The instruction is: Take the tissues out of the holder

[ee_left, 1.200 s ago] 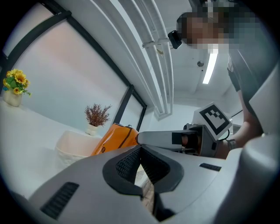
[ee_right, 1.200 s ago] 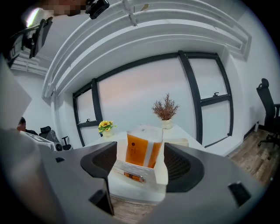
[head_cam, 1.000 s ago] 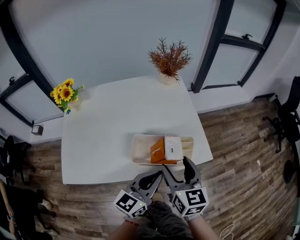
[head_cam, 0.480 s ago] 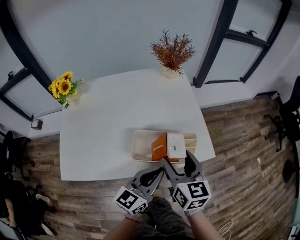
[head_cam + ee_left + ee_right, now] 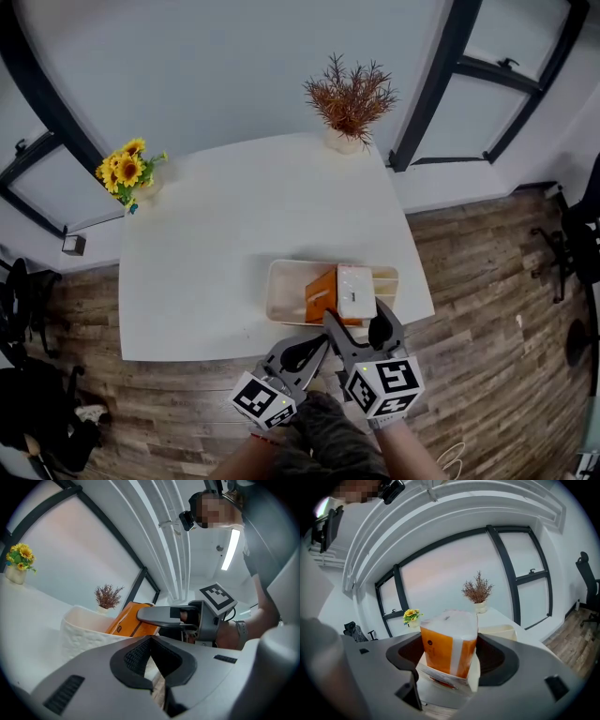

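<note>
Left claw (image 5: 314, 349): one, pressed together, empty — just short of the tabletop (image 5: 206, 244) edge.
Tissues (image 5: 339, 294): one orange-and-white pack, standing in the one white holder (image 5: 281, 302).
Right claw (image 5: 452, 657): one, spread, framing the pack.
Risk: nothing steadies the holder — the lifted pack may drag it off the near edge.

We look down on a white table (image 5: 216, 244) on a wood-plank floor (image 5: 487, 281). A pale wall (image 5: 234, 66) fills 12 o'clock, with black window frames (image 5: 439, 80) at 2 and 10. Sunflowers (image 5: 127, 173) stand at the table's 10 o'clock corner and a dried plant (image 5: 349, 94) at 1. A black chair (image 5: 583, 234) sits at 3 o'clock.
</note>
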